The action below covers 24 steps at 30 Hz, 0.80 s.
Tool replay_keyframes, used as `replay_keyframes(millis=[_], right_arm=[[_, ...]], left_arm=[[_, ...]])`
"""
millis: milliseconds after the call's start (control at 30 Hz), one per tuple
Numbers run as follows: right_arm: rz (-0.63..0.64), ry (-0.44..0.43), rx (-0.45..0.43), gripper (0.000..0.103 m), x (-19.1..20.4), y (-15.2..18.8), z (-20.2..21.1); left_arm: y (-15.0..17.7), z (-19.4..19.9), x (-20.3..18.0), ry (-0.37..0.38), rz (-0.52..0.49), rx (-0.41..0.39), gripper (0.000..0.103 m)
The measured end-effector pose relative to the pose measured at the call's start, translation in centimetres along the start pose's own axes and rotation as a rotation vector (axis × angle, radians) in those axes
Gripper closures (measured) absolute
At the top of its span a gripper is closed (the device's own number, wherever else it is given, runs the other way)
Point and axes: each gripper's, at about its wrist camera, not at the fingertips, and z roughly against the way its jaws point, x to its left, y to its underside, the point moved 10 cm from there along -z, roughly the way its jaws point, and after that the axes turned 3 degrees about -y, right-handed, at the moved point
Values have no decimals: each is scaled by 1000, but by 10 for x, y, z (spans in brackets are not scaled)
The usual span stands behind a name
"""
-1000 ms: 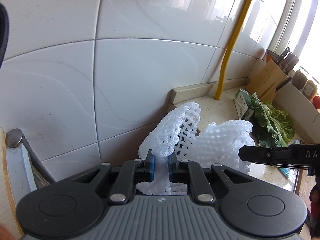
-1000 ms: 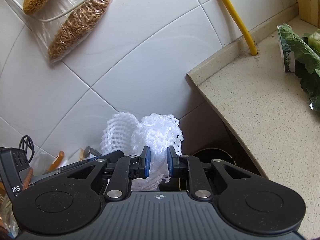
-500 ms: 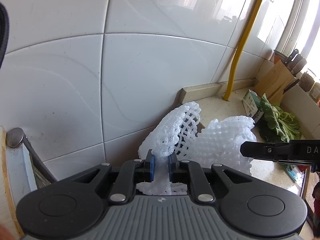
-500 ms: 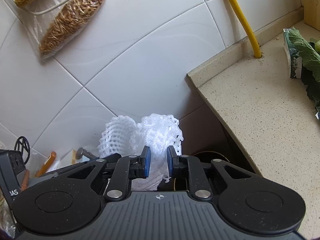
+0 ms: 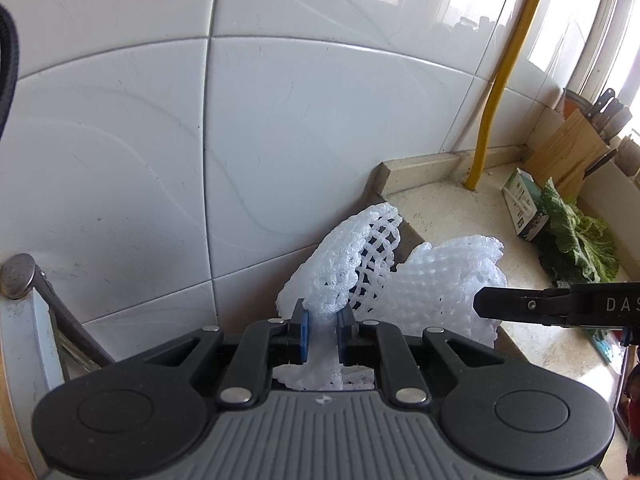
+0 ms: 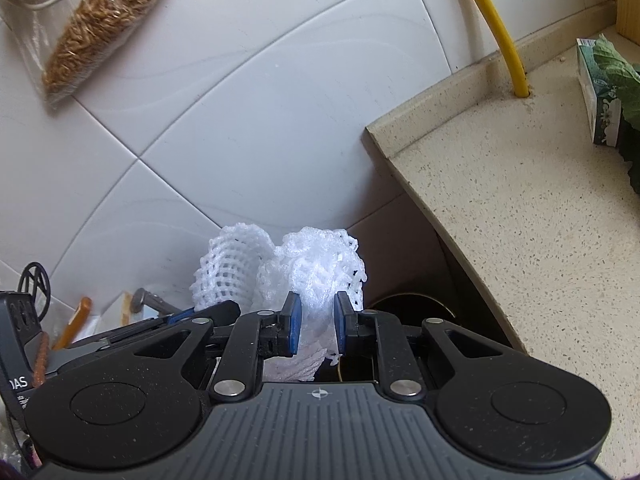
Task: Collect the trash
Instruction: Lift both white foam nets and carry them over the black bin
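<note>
Left wrist view: the left gripper (image 5: 322,334) has its jaws pinched on a white foam net (image 5: 348,264), held up in front of the tiled wall (image 5: 160,140) – clear of the speckled bench (image 5: 448,208).

Right wrist view: the right gripper (image 6: 314,328) jaws are clamped on a second foam net (image 6: 320,268), just beside the first. Looks like the carry step – next up is probably finding a bin and letting go, though no bin shows clearly.
</note>
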Motion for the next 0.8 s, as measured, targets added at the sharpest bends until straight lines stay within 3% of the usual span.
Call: replay_keyframes(millis=[367,800], right_arm=[[4,17,30,80,-10,2,-14],[-6,45,87,80,-26,10,-32]], left_arm=[[9,-19,2,-72,-49,37,92],[21,-41,-1,-101,-82,102,92]])
